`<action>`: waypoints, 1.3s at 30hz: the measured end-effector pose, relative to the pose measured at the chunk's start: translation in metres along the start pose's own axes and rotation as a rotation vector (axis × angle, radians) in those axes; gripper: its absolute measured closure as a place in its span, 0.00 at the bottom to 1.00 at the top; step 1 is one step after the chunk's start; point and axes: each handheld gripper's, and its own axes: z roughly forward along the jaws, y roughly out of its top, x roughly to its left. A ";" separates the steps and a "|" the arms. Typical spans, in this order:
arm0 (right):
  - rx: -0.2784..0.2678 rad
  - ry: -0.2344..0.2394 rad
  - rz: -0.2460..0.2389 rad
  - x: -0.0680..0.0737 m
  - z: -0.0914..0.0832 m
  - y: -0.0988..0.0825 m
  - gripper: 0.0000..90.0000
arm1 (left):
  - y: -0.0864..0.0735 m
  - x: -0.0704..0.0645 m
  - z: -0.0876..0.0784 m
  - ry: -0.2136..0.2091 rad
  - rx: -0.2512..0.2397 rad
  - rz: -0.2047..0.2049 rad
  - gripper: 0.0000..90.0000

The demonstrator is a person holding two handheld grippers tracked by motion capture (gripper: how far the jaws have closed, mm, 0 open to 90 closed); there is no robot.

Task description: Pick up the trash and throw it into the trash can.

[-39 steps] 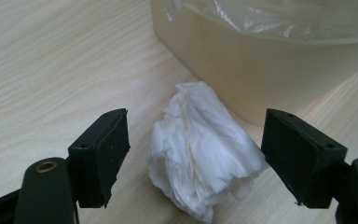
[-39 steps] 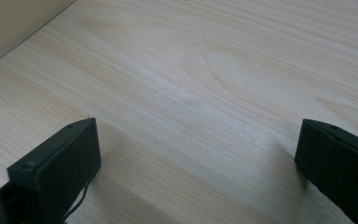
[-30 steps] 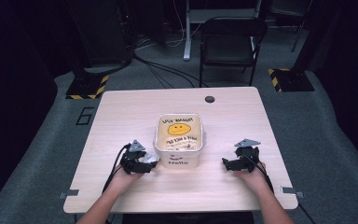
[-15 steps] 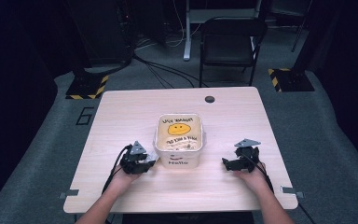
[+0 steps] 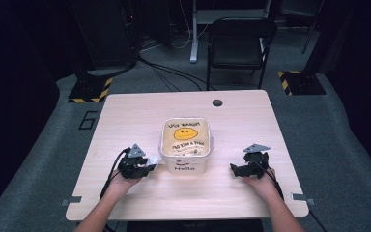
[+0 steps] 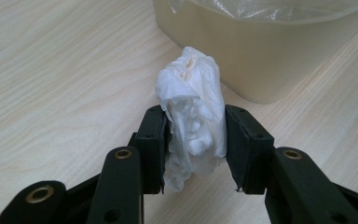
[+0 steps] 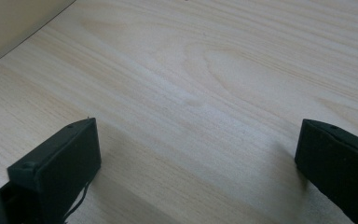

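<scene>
A crumpled white wad of tissue (image 6: 192, 116) is pinched between the pads of my left gripper (image 6: 193, 144), whose jaws have just been closing on it. In the high view the left gripper (image 5: 147, 166) rests on the table just left of a cream bin (image 5: 185, 145) with a yellow smiley bag lining it. The bin's wall (image 6: 256, 60) stands right behind the wad. My right gripper (image 5: 234, 168) sits to the right of the bin, jaws wide apart over bare wood (image 7: 196, 140), with nothing between them.
The light wooden table (image 5: 125, 116) has a dark round grommet (image 5: 217, 102) near its far edge. A black chair (image 5: 239, 43) and cables stand on the floor beyond the table. The bin's corner (image 7: 9, 23) lies off to the right gripper's left.
The left gripper's jaws have come together beside the bin on the white wad. The right gripper has kept still.
</scene>
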 end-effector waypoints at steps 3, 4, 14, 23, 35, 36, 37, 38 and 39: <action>0.000 0.000 -0.002 0.000 0.000 0.000 0.00 | 0.002 0.001 -0.005 0.004 0.000 0.001 0.67; 0.000 0.000 -0.002 0.000 0.000 0.000 0.00 | 0.002 0.001 -0.005 0.004 0.000 0.001 0.67; 0.000 -0.001 0.000 0.000 0.000 0.000 0.00 | 0.010 0.009 -0.025 0.038 -0.003 0.017 0.67; 0.001 -0.001 0.001 0.000 0.000 0.000 0.00 | 0.020 0.015 -0.040 0.047 -0.006 0.019 0.67; 0.001 0.002 -0.005 0.000 0.000 0.000 0.00 | 0.038 0.019 -0.063 0.043 -0.033 0.008 0.67; 0.001 0.002 -0.006 0.000 0.000 0.000 0.00 | 0.040 0.020 -0.065 0.040 -0.030 0.012 0.67; 0.001 0.000 -0.002 0.000 0.000 0.000 0.00 | 0.041 0.020 -0.067 0.039 -0.030 0.014 0.67; 0.000 0.000 0.001 0.000 0.000 0.000 0.00 | 0.042 0.020 -0.068 0.040 -0.037 0.010 0.67; 0.000 -0.001 -0.001 0.000 0.000 0.000 0.00 | 0.044 0.021 -0.069 0.038 -0.037 0.010 0.67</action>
